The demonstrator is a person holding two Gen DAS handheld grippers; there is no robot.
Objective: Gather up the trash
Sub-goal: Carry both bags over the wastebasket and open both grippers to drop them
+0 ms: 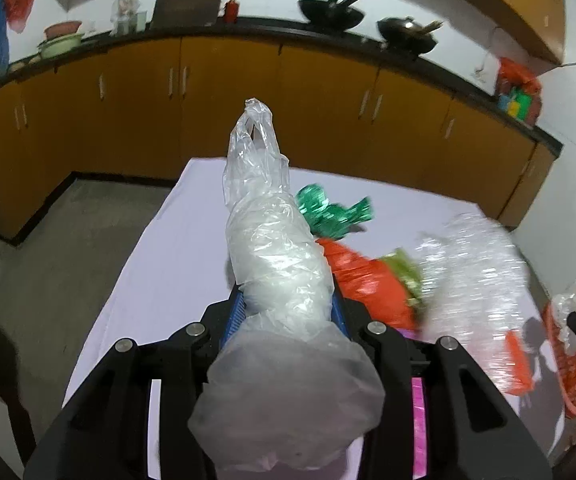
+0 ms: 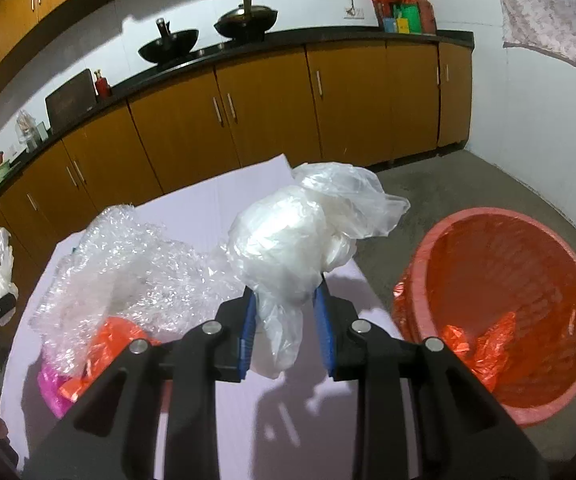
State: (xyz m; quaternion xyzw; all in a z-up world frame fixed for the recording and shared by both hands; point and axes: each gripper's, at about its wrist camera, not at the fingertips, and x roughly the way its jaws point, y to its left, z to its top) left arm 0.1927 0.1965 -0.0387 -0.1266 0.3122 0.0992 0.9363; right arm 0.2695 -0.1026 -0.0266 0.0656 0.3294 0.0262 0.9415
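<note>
L gripper (image 1: 288, 308) is clamped on a long clear plastic bag (image 1: 272, 248), held above the surface (image 1: 176, 248). R gripper (image 2: 286, 312) is clamped on a crumpled clear bag (image 2: 288, 240), near the surface's right edge, beside the red bin (image 2: 503, 312). Bubble wrap (image 2: 128, 256) and orange wrapper (image 1: 363, 276) are left mid-surface.

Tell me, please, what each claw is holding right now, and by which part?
Left claw: a clear plastic bag, gripped mid-length. Right claw: a bunched clear plastic bag, pinched at its lower end.

Table (image 2: 216, 200): bubble wrap (image 2: 128, 256) at 9 o'clock of right gripper (image 2: 286, 304), bin (image 2: 503, 312) on floor at 3 o'clock, cabinets (image 2: 272, 108) behind at 12.
</note>
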